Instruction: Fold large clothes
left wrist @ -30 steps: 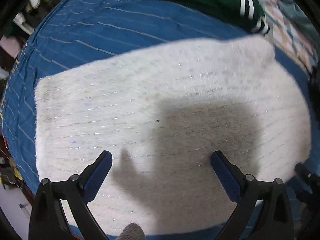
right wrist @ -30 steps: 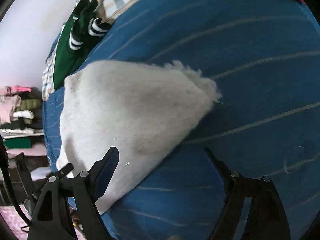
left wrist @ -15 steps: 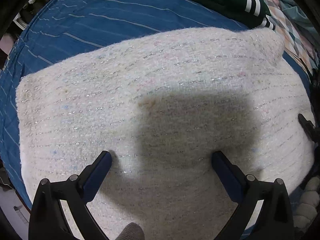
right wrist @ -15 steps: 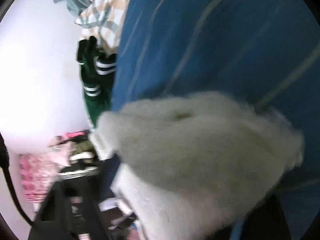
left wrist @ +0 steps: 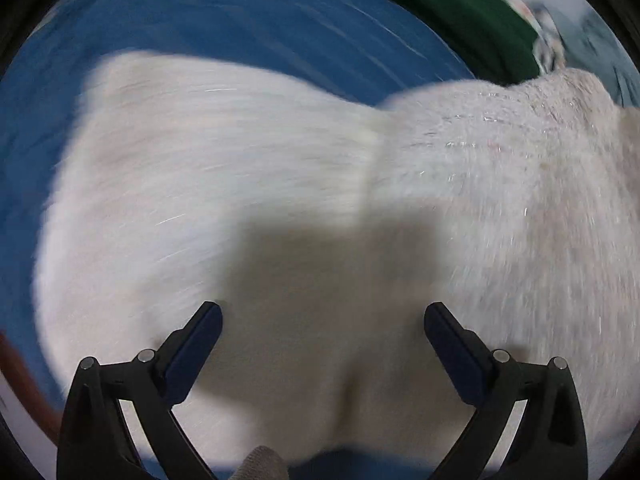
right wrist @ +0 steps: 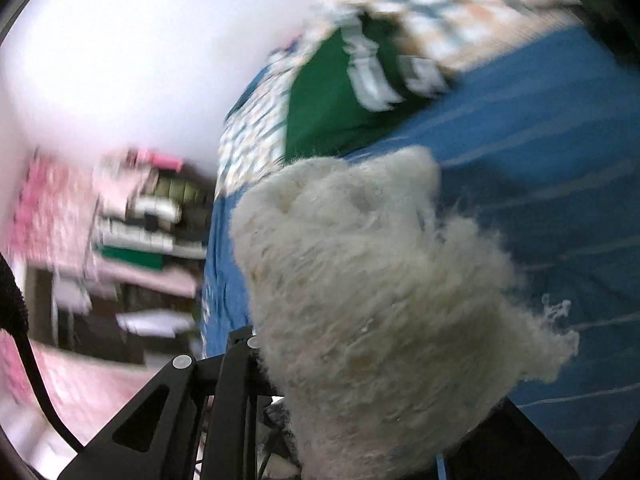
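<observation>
A fluffy white knit garment (left wrist: pixel 200 168) lies spread on the blue striped bedspread (left wrist: pixel 240 20). My left gripper (left wrist: pixel 323 312) hovers open just above its middle, with nothing between the fingers. On the right of the left wrist view, a raised flap of the garment (left wrist: pixel 500 180) lies over the flat part. In the right wrist view a bunched corner of the white garment (right wrist: pixel 360 272) fills the space between the jaws of my right gripper (right wrist: pixel 380 380). Those jaws are closing on it and hold it above the bedspread (right wrist: pixel 540 140). The fingertips are hidden by the fabric.
A dark green garment with white stripes (right wrist: pixel 328 104) lies at the far side of the bed, on a plaid cloth (right wrist: pixel 440 0). It also shows as the green garment (left wrist: pixel 460 16) in the left wrist view. Cluttered shelves (right wrist: pixel 148 220) stand beside the bed.
My right gripper went from open beside the garment's corner to closed on it and lifted it. The left gripper slid across the garment, and a raised flap now shows at its right.
</observation>
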{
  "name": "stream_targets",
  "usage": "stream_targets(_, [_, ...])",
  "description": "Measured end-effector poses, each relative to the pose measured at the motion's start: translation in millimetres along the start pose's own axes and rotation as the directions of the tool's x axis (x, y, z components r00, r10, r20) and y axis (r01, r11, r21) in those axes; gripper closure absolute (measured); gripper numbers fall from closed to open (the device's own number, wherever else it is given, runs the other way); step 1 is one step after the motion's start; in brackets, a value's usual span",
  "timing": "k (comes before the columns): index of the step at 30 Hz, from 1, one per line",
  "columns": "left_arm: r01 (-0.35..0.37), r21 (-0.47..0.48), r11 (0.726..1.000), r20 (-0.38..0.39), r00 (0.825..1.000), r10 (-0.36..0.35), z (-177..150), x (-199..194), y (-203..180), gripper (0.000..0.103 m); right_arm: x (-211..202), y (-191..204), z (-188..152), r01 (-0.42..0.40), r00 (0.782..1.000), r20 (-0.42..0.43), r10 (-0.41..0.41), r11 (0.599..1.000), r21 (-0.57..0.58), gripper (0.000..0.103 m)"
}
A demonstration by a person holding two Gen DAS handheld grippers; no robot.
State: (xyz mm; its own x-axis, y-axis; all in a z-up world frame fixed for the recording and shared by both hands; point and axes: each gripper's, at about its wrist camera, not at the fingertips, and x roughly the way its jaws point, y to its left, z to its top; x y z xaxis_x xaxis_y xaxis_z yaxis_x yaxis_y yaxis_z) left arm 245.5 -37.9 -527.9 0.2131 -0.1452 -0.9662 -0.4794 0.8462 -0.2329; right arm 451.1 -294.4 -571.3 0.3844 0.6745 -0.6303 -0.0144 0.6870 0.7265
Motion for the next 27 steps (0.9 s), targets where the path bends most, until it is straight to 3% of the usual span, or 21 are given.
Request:
stream_targets(3, [-0.075,-0.092,0.993,0.031,0.996,0.078,-26,-34,53,0.000,36,77,-19,0.005,0.996,-0.082,-0.021,0.983,-0.183,0.083])
stream_targets(5, [-0.136,-0.183,0.974,0.023,0.990,0.142,-52,-52,96,0.000,68,119,-50,-0.008,0.988,-0.149,-0.037,0.957,-0.289,0.083])
stream_targets(8, [-0.221,-0.320,0.921,-0.022,0.974,0.226,-91,-63,154,0.000,139,176,-107,-0.033,0.960,-0.264,-0.095,0.896,-0.443,0.083])
stream_targets(11, [-0.268,-0.447,0.854,-0.058,0.961,0.271,-126,-69,200,0.000,216,204,-179,-0.027,0.900,-0.372,-0.226,0.824,-0.566,0.083])
stream_targets(13, [-0.280,-0.505,0.817,-0.065,0.956,0.288,-143,-76,221,0.000,261,203,-225,-0.017,0.834,-0.435,-0.338,0.774,-0.633,0.082])
stream_targets(14, [-0.282,-0.521,0.806,-0.064,0.954,0.292,-148,-78,227,0.000,274,199,-239,-0.020,0.804,-0.465,-0.370,0.765,-0.644,0.077])
stream_targets(16, [-0.258,-0.554,0.792,-0.051,0.959,0.277,-148,-84,238,0.000,288,195,-258,-0.045,0.750,-0.524,-0.405,0.758,-0.650,0.068])
stream_targets(17, [-0.223,-0.573,0.789,-0.028,0.967,0.253,-159,-94,233,0.000,285,196,-259,-0.067,0.745,-0.539,-0.393,0.760,-0.646,0.060])
stream_targets(20, [-0.081,-0.602,0.794,0.070,0.986,0.153,-148,-113,246,0.000,243,200,-241,-0.192,0.740,-0.620,-0.261,0.801,-0.567,0.030])
stream_targets(21, [-0.020,-0.604,0.796,0.114,0.987,0.111,-139,-121,247,0.000,230,197,-230,-0.213,0.739,-0.635,-0.224,0.816,-0.536,0.026])
stream_targets(24, [0.123,-0.598,0.792,0.208,0.978,0.006,-124,-123,233,0.000,182,177,-191,-0.205,0.756,-0.630,-0.178,0.849,-0.487,0.026])
stream_targets(27, [0.221,-0.592,0.775,0.259,0.963,-0.077,-90,-95,227,0.000,155,137,-157,-0.082,0.772,-0.584,-0.251,0.871,-0.484,0.026])
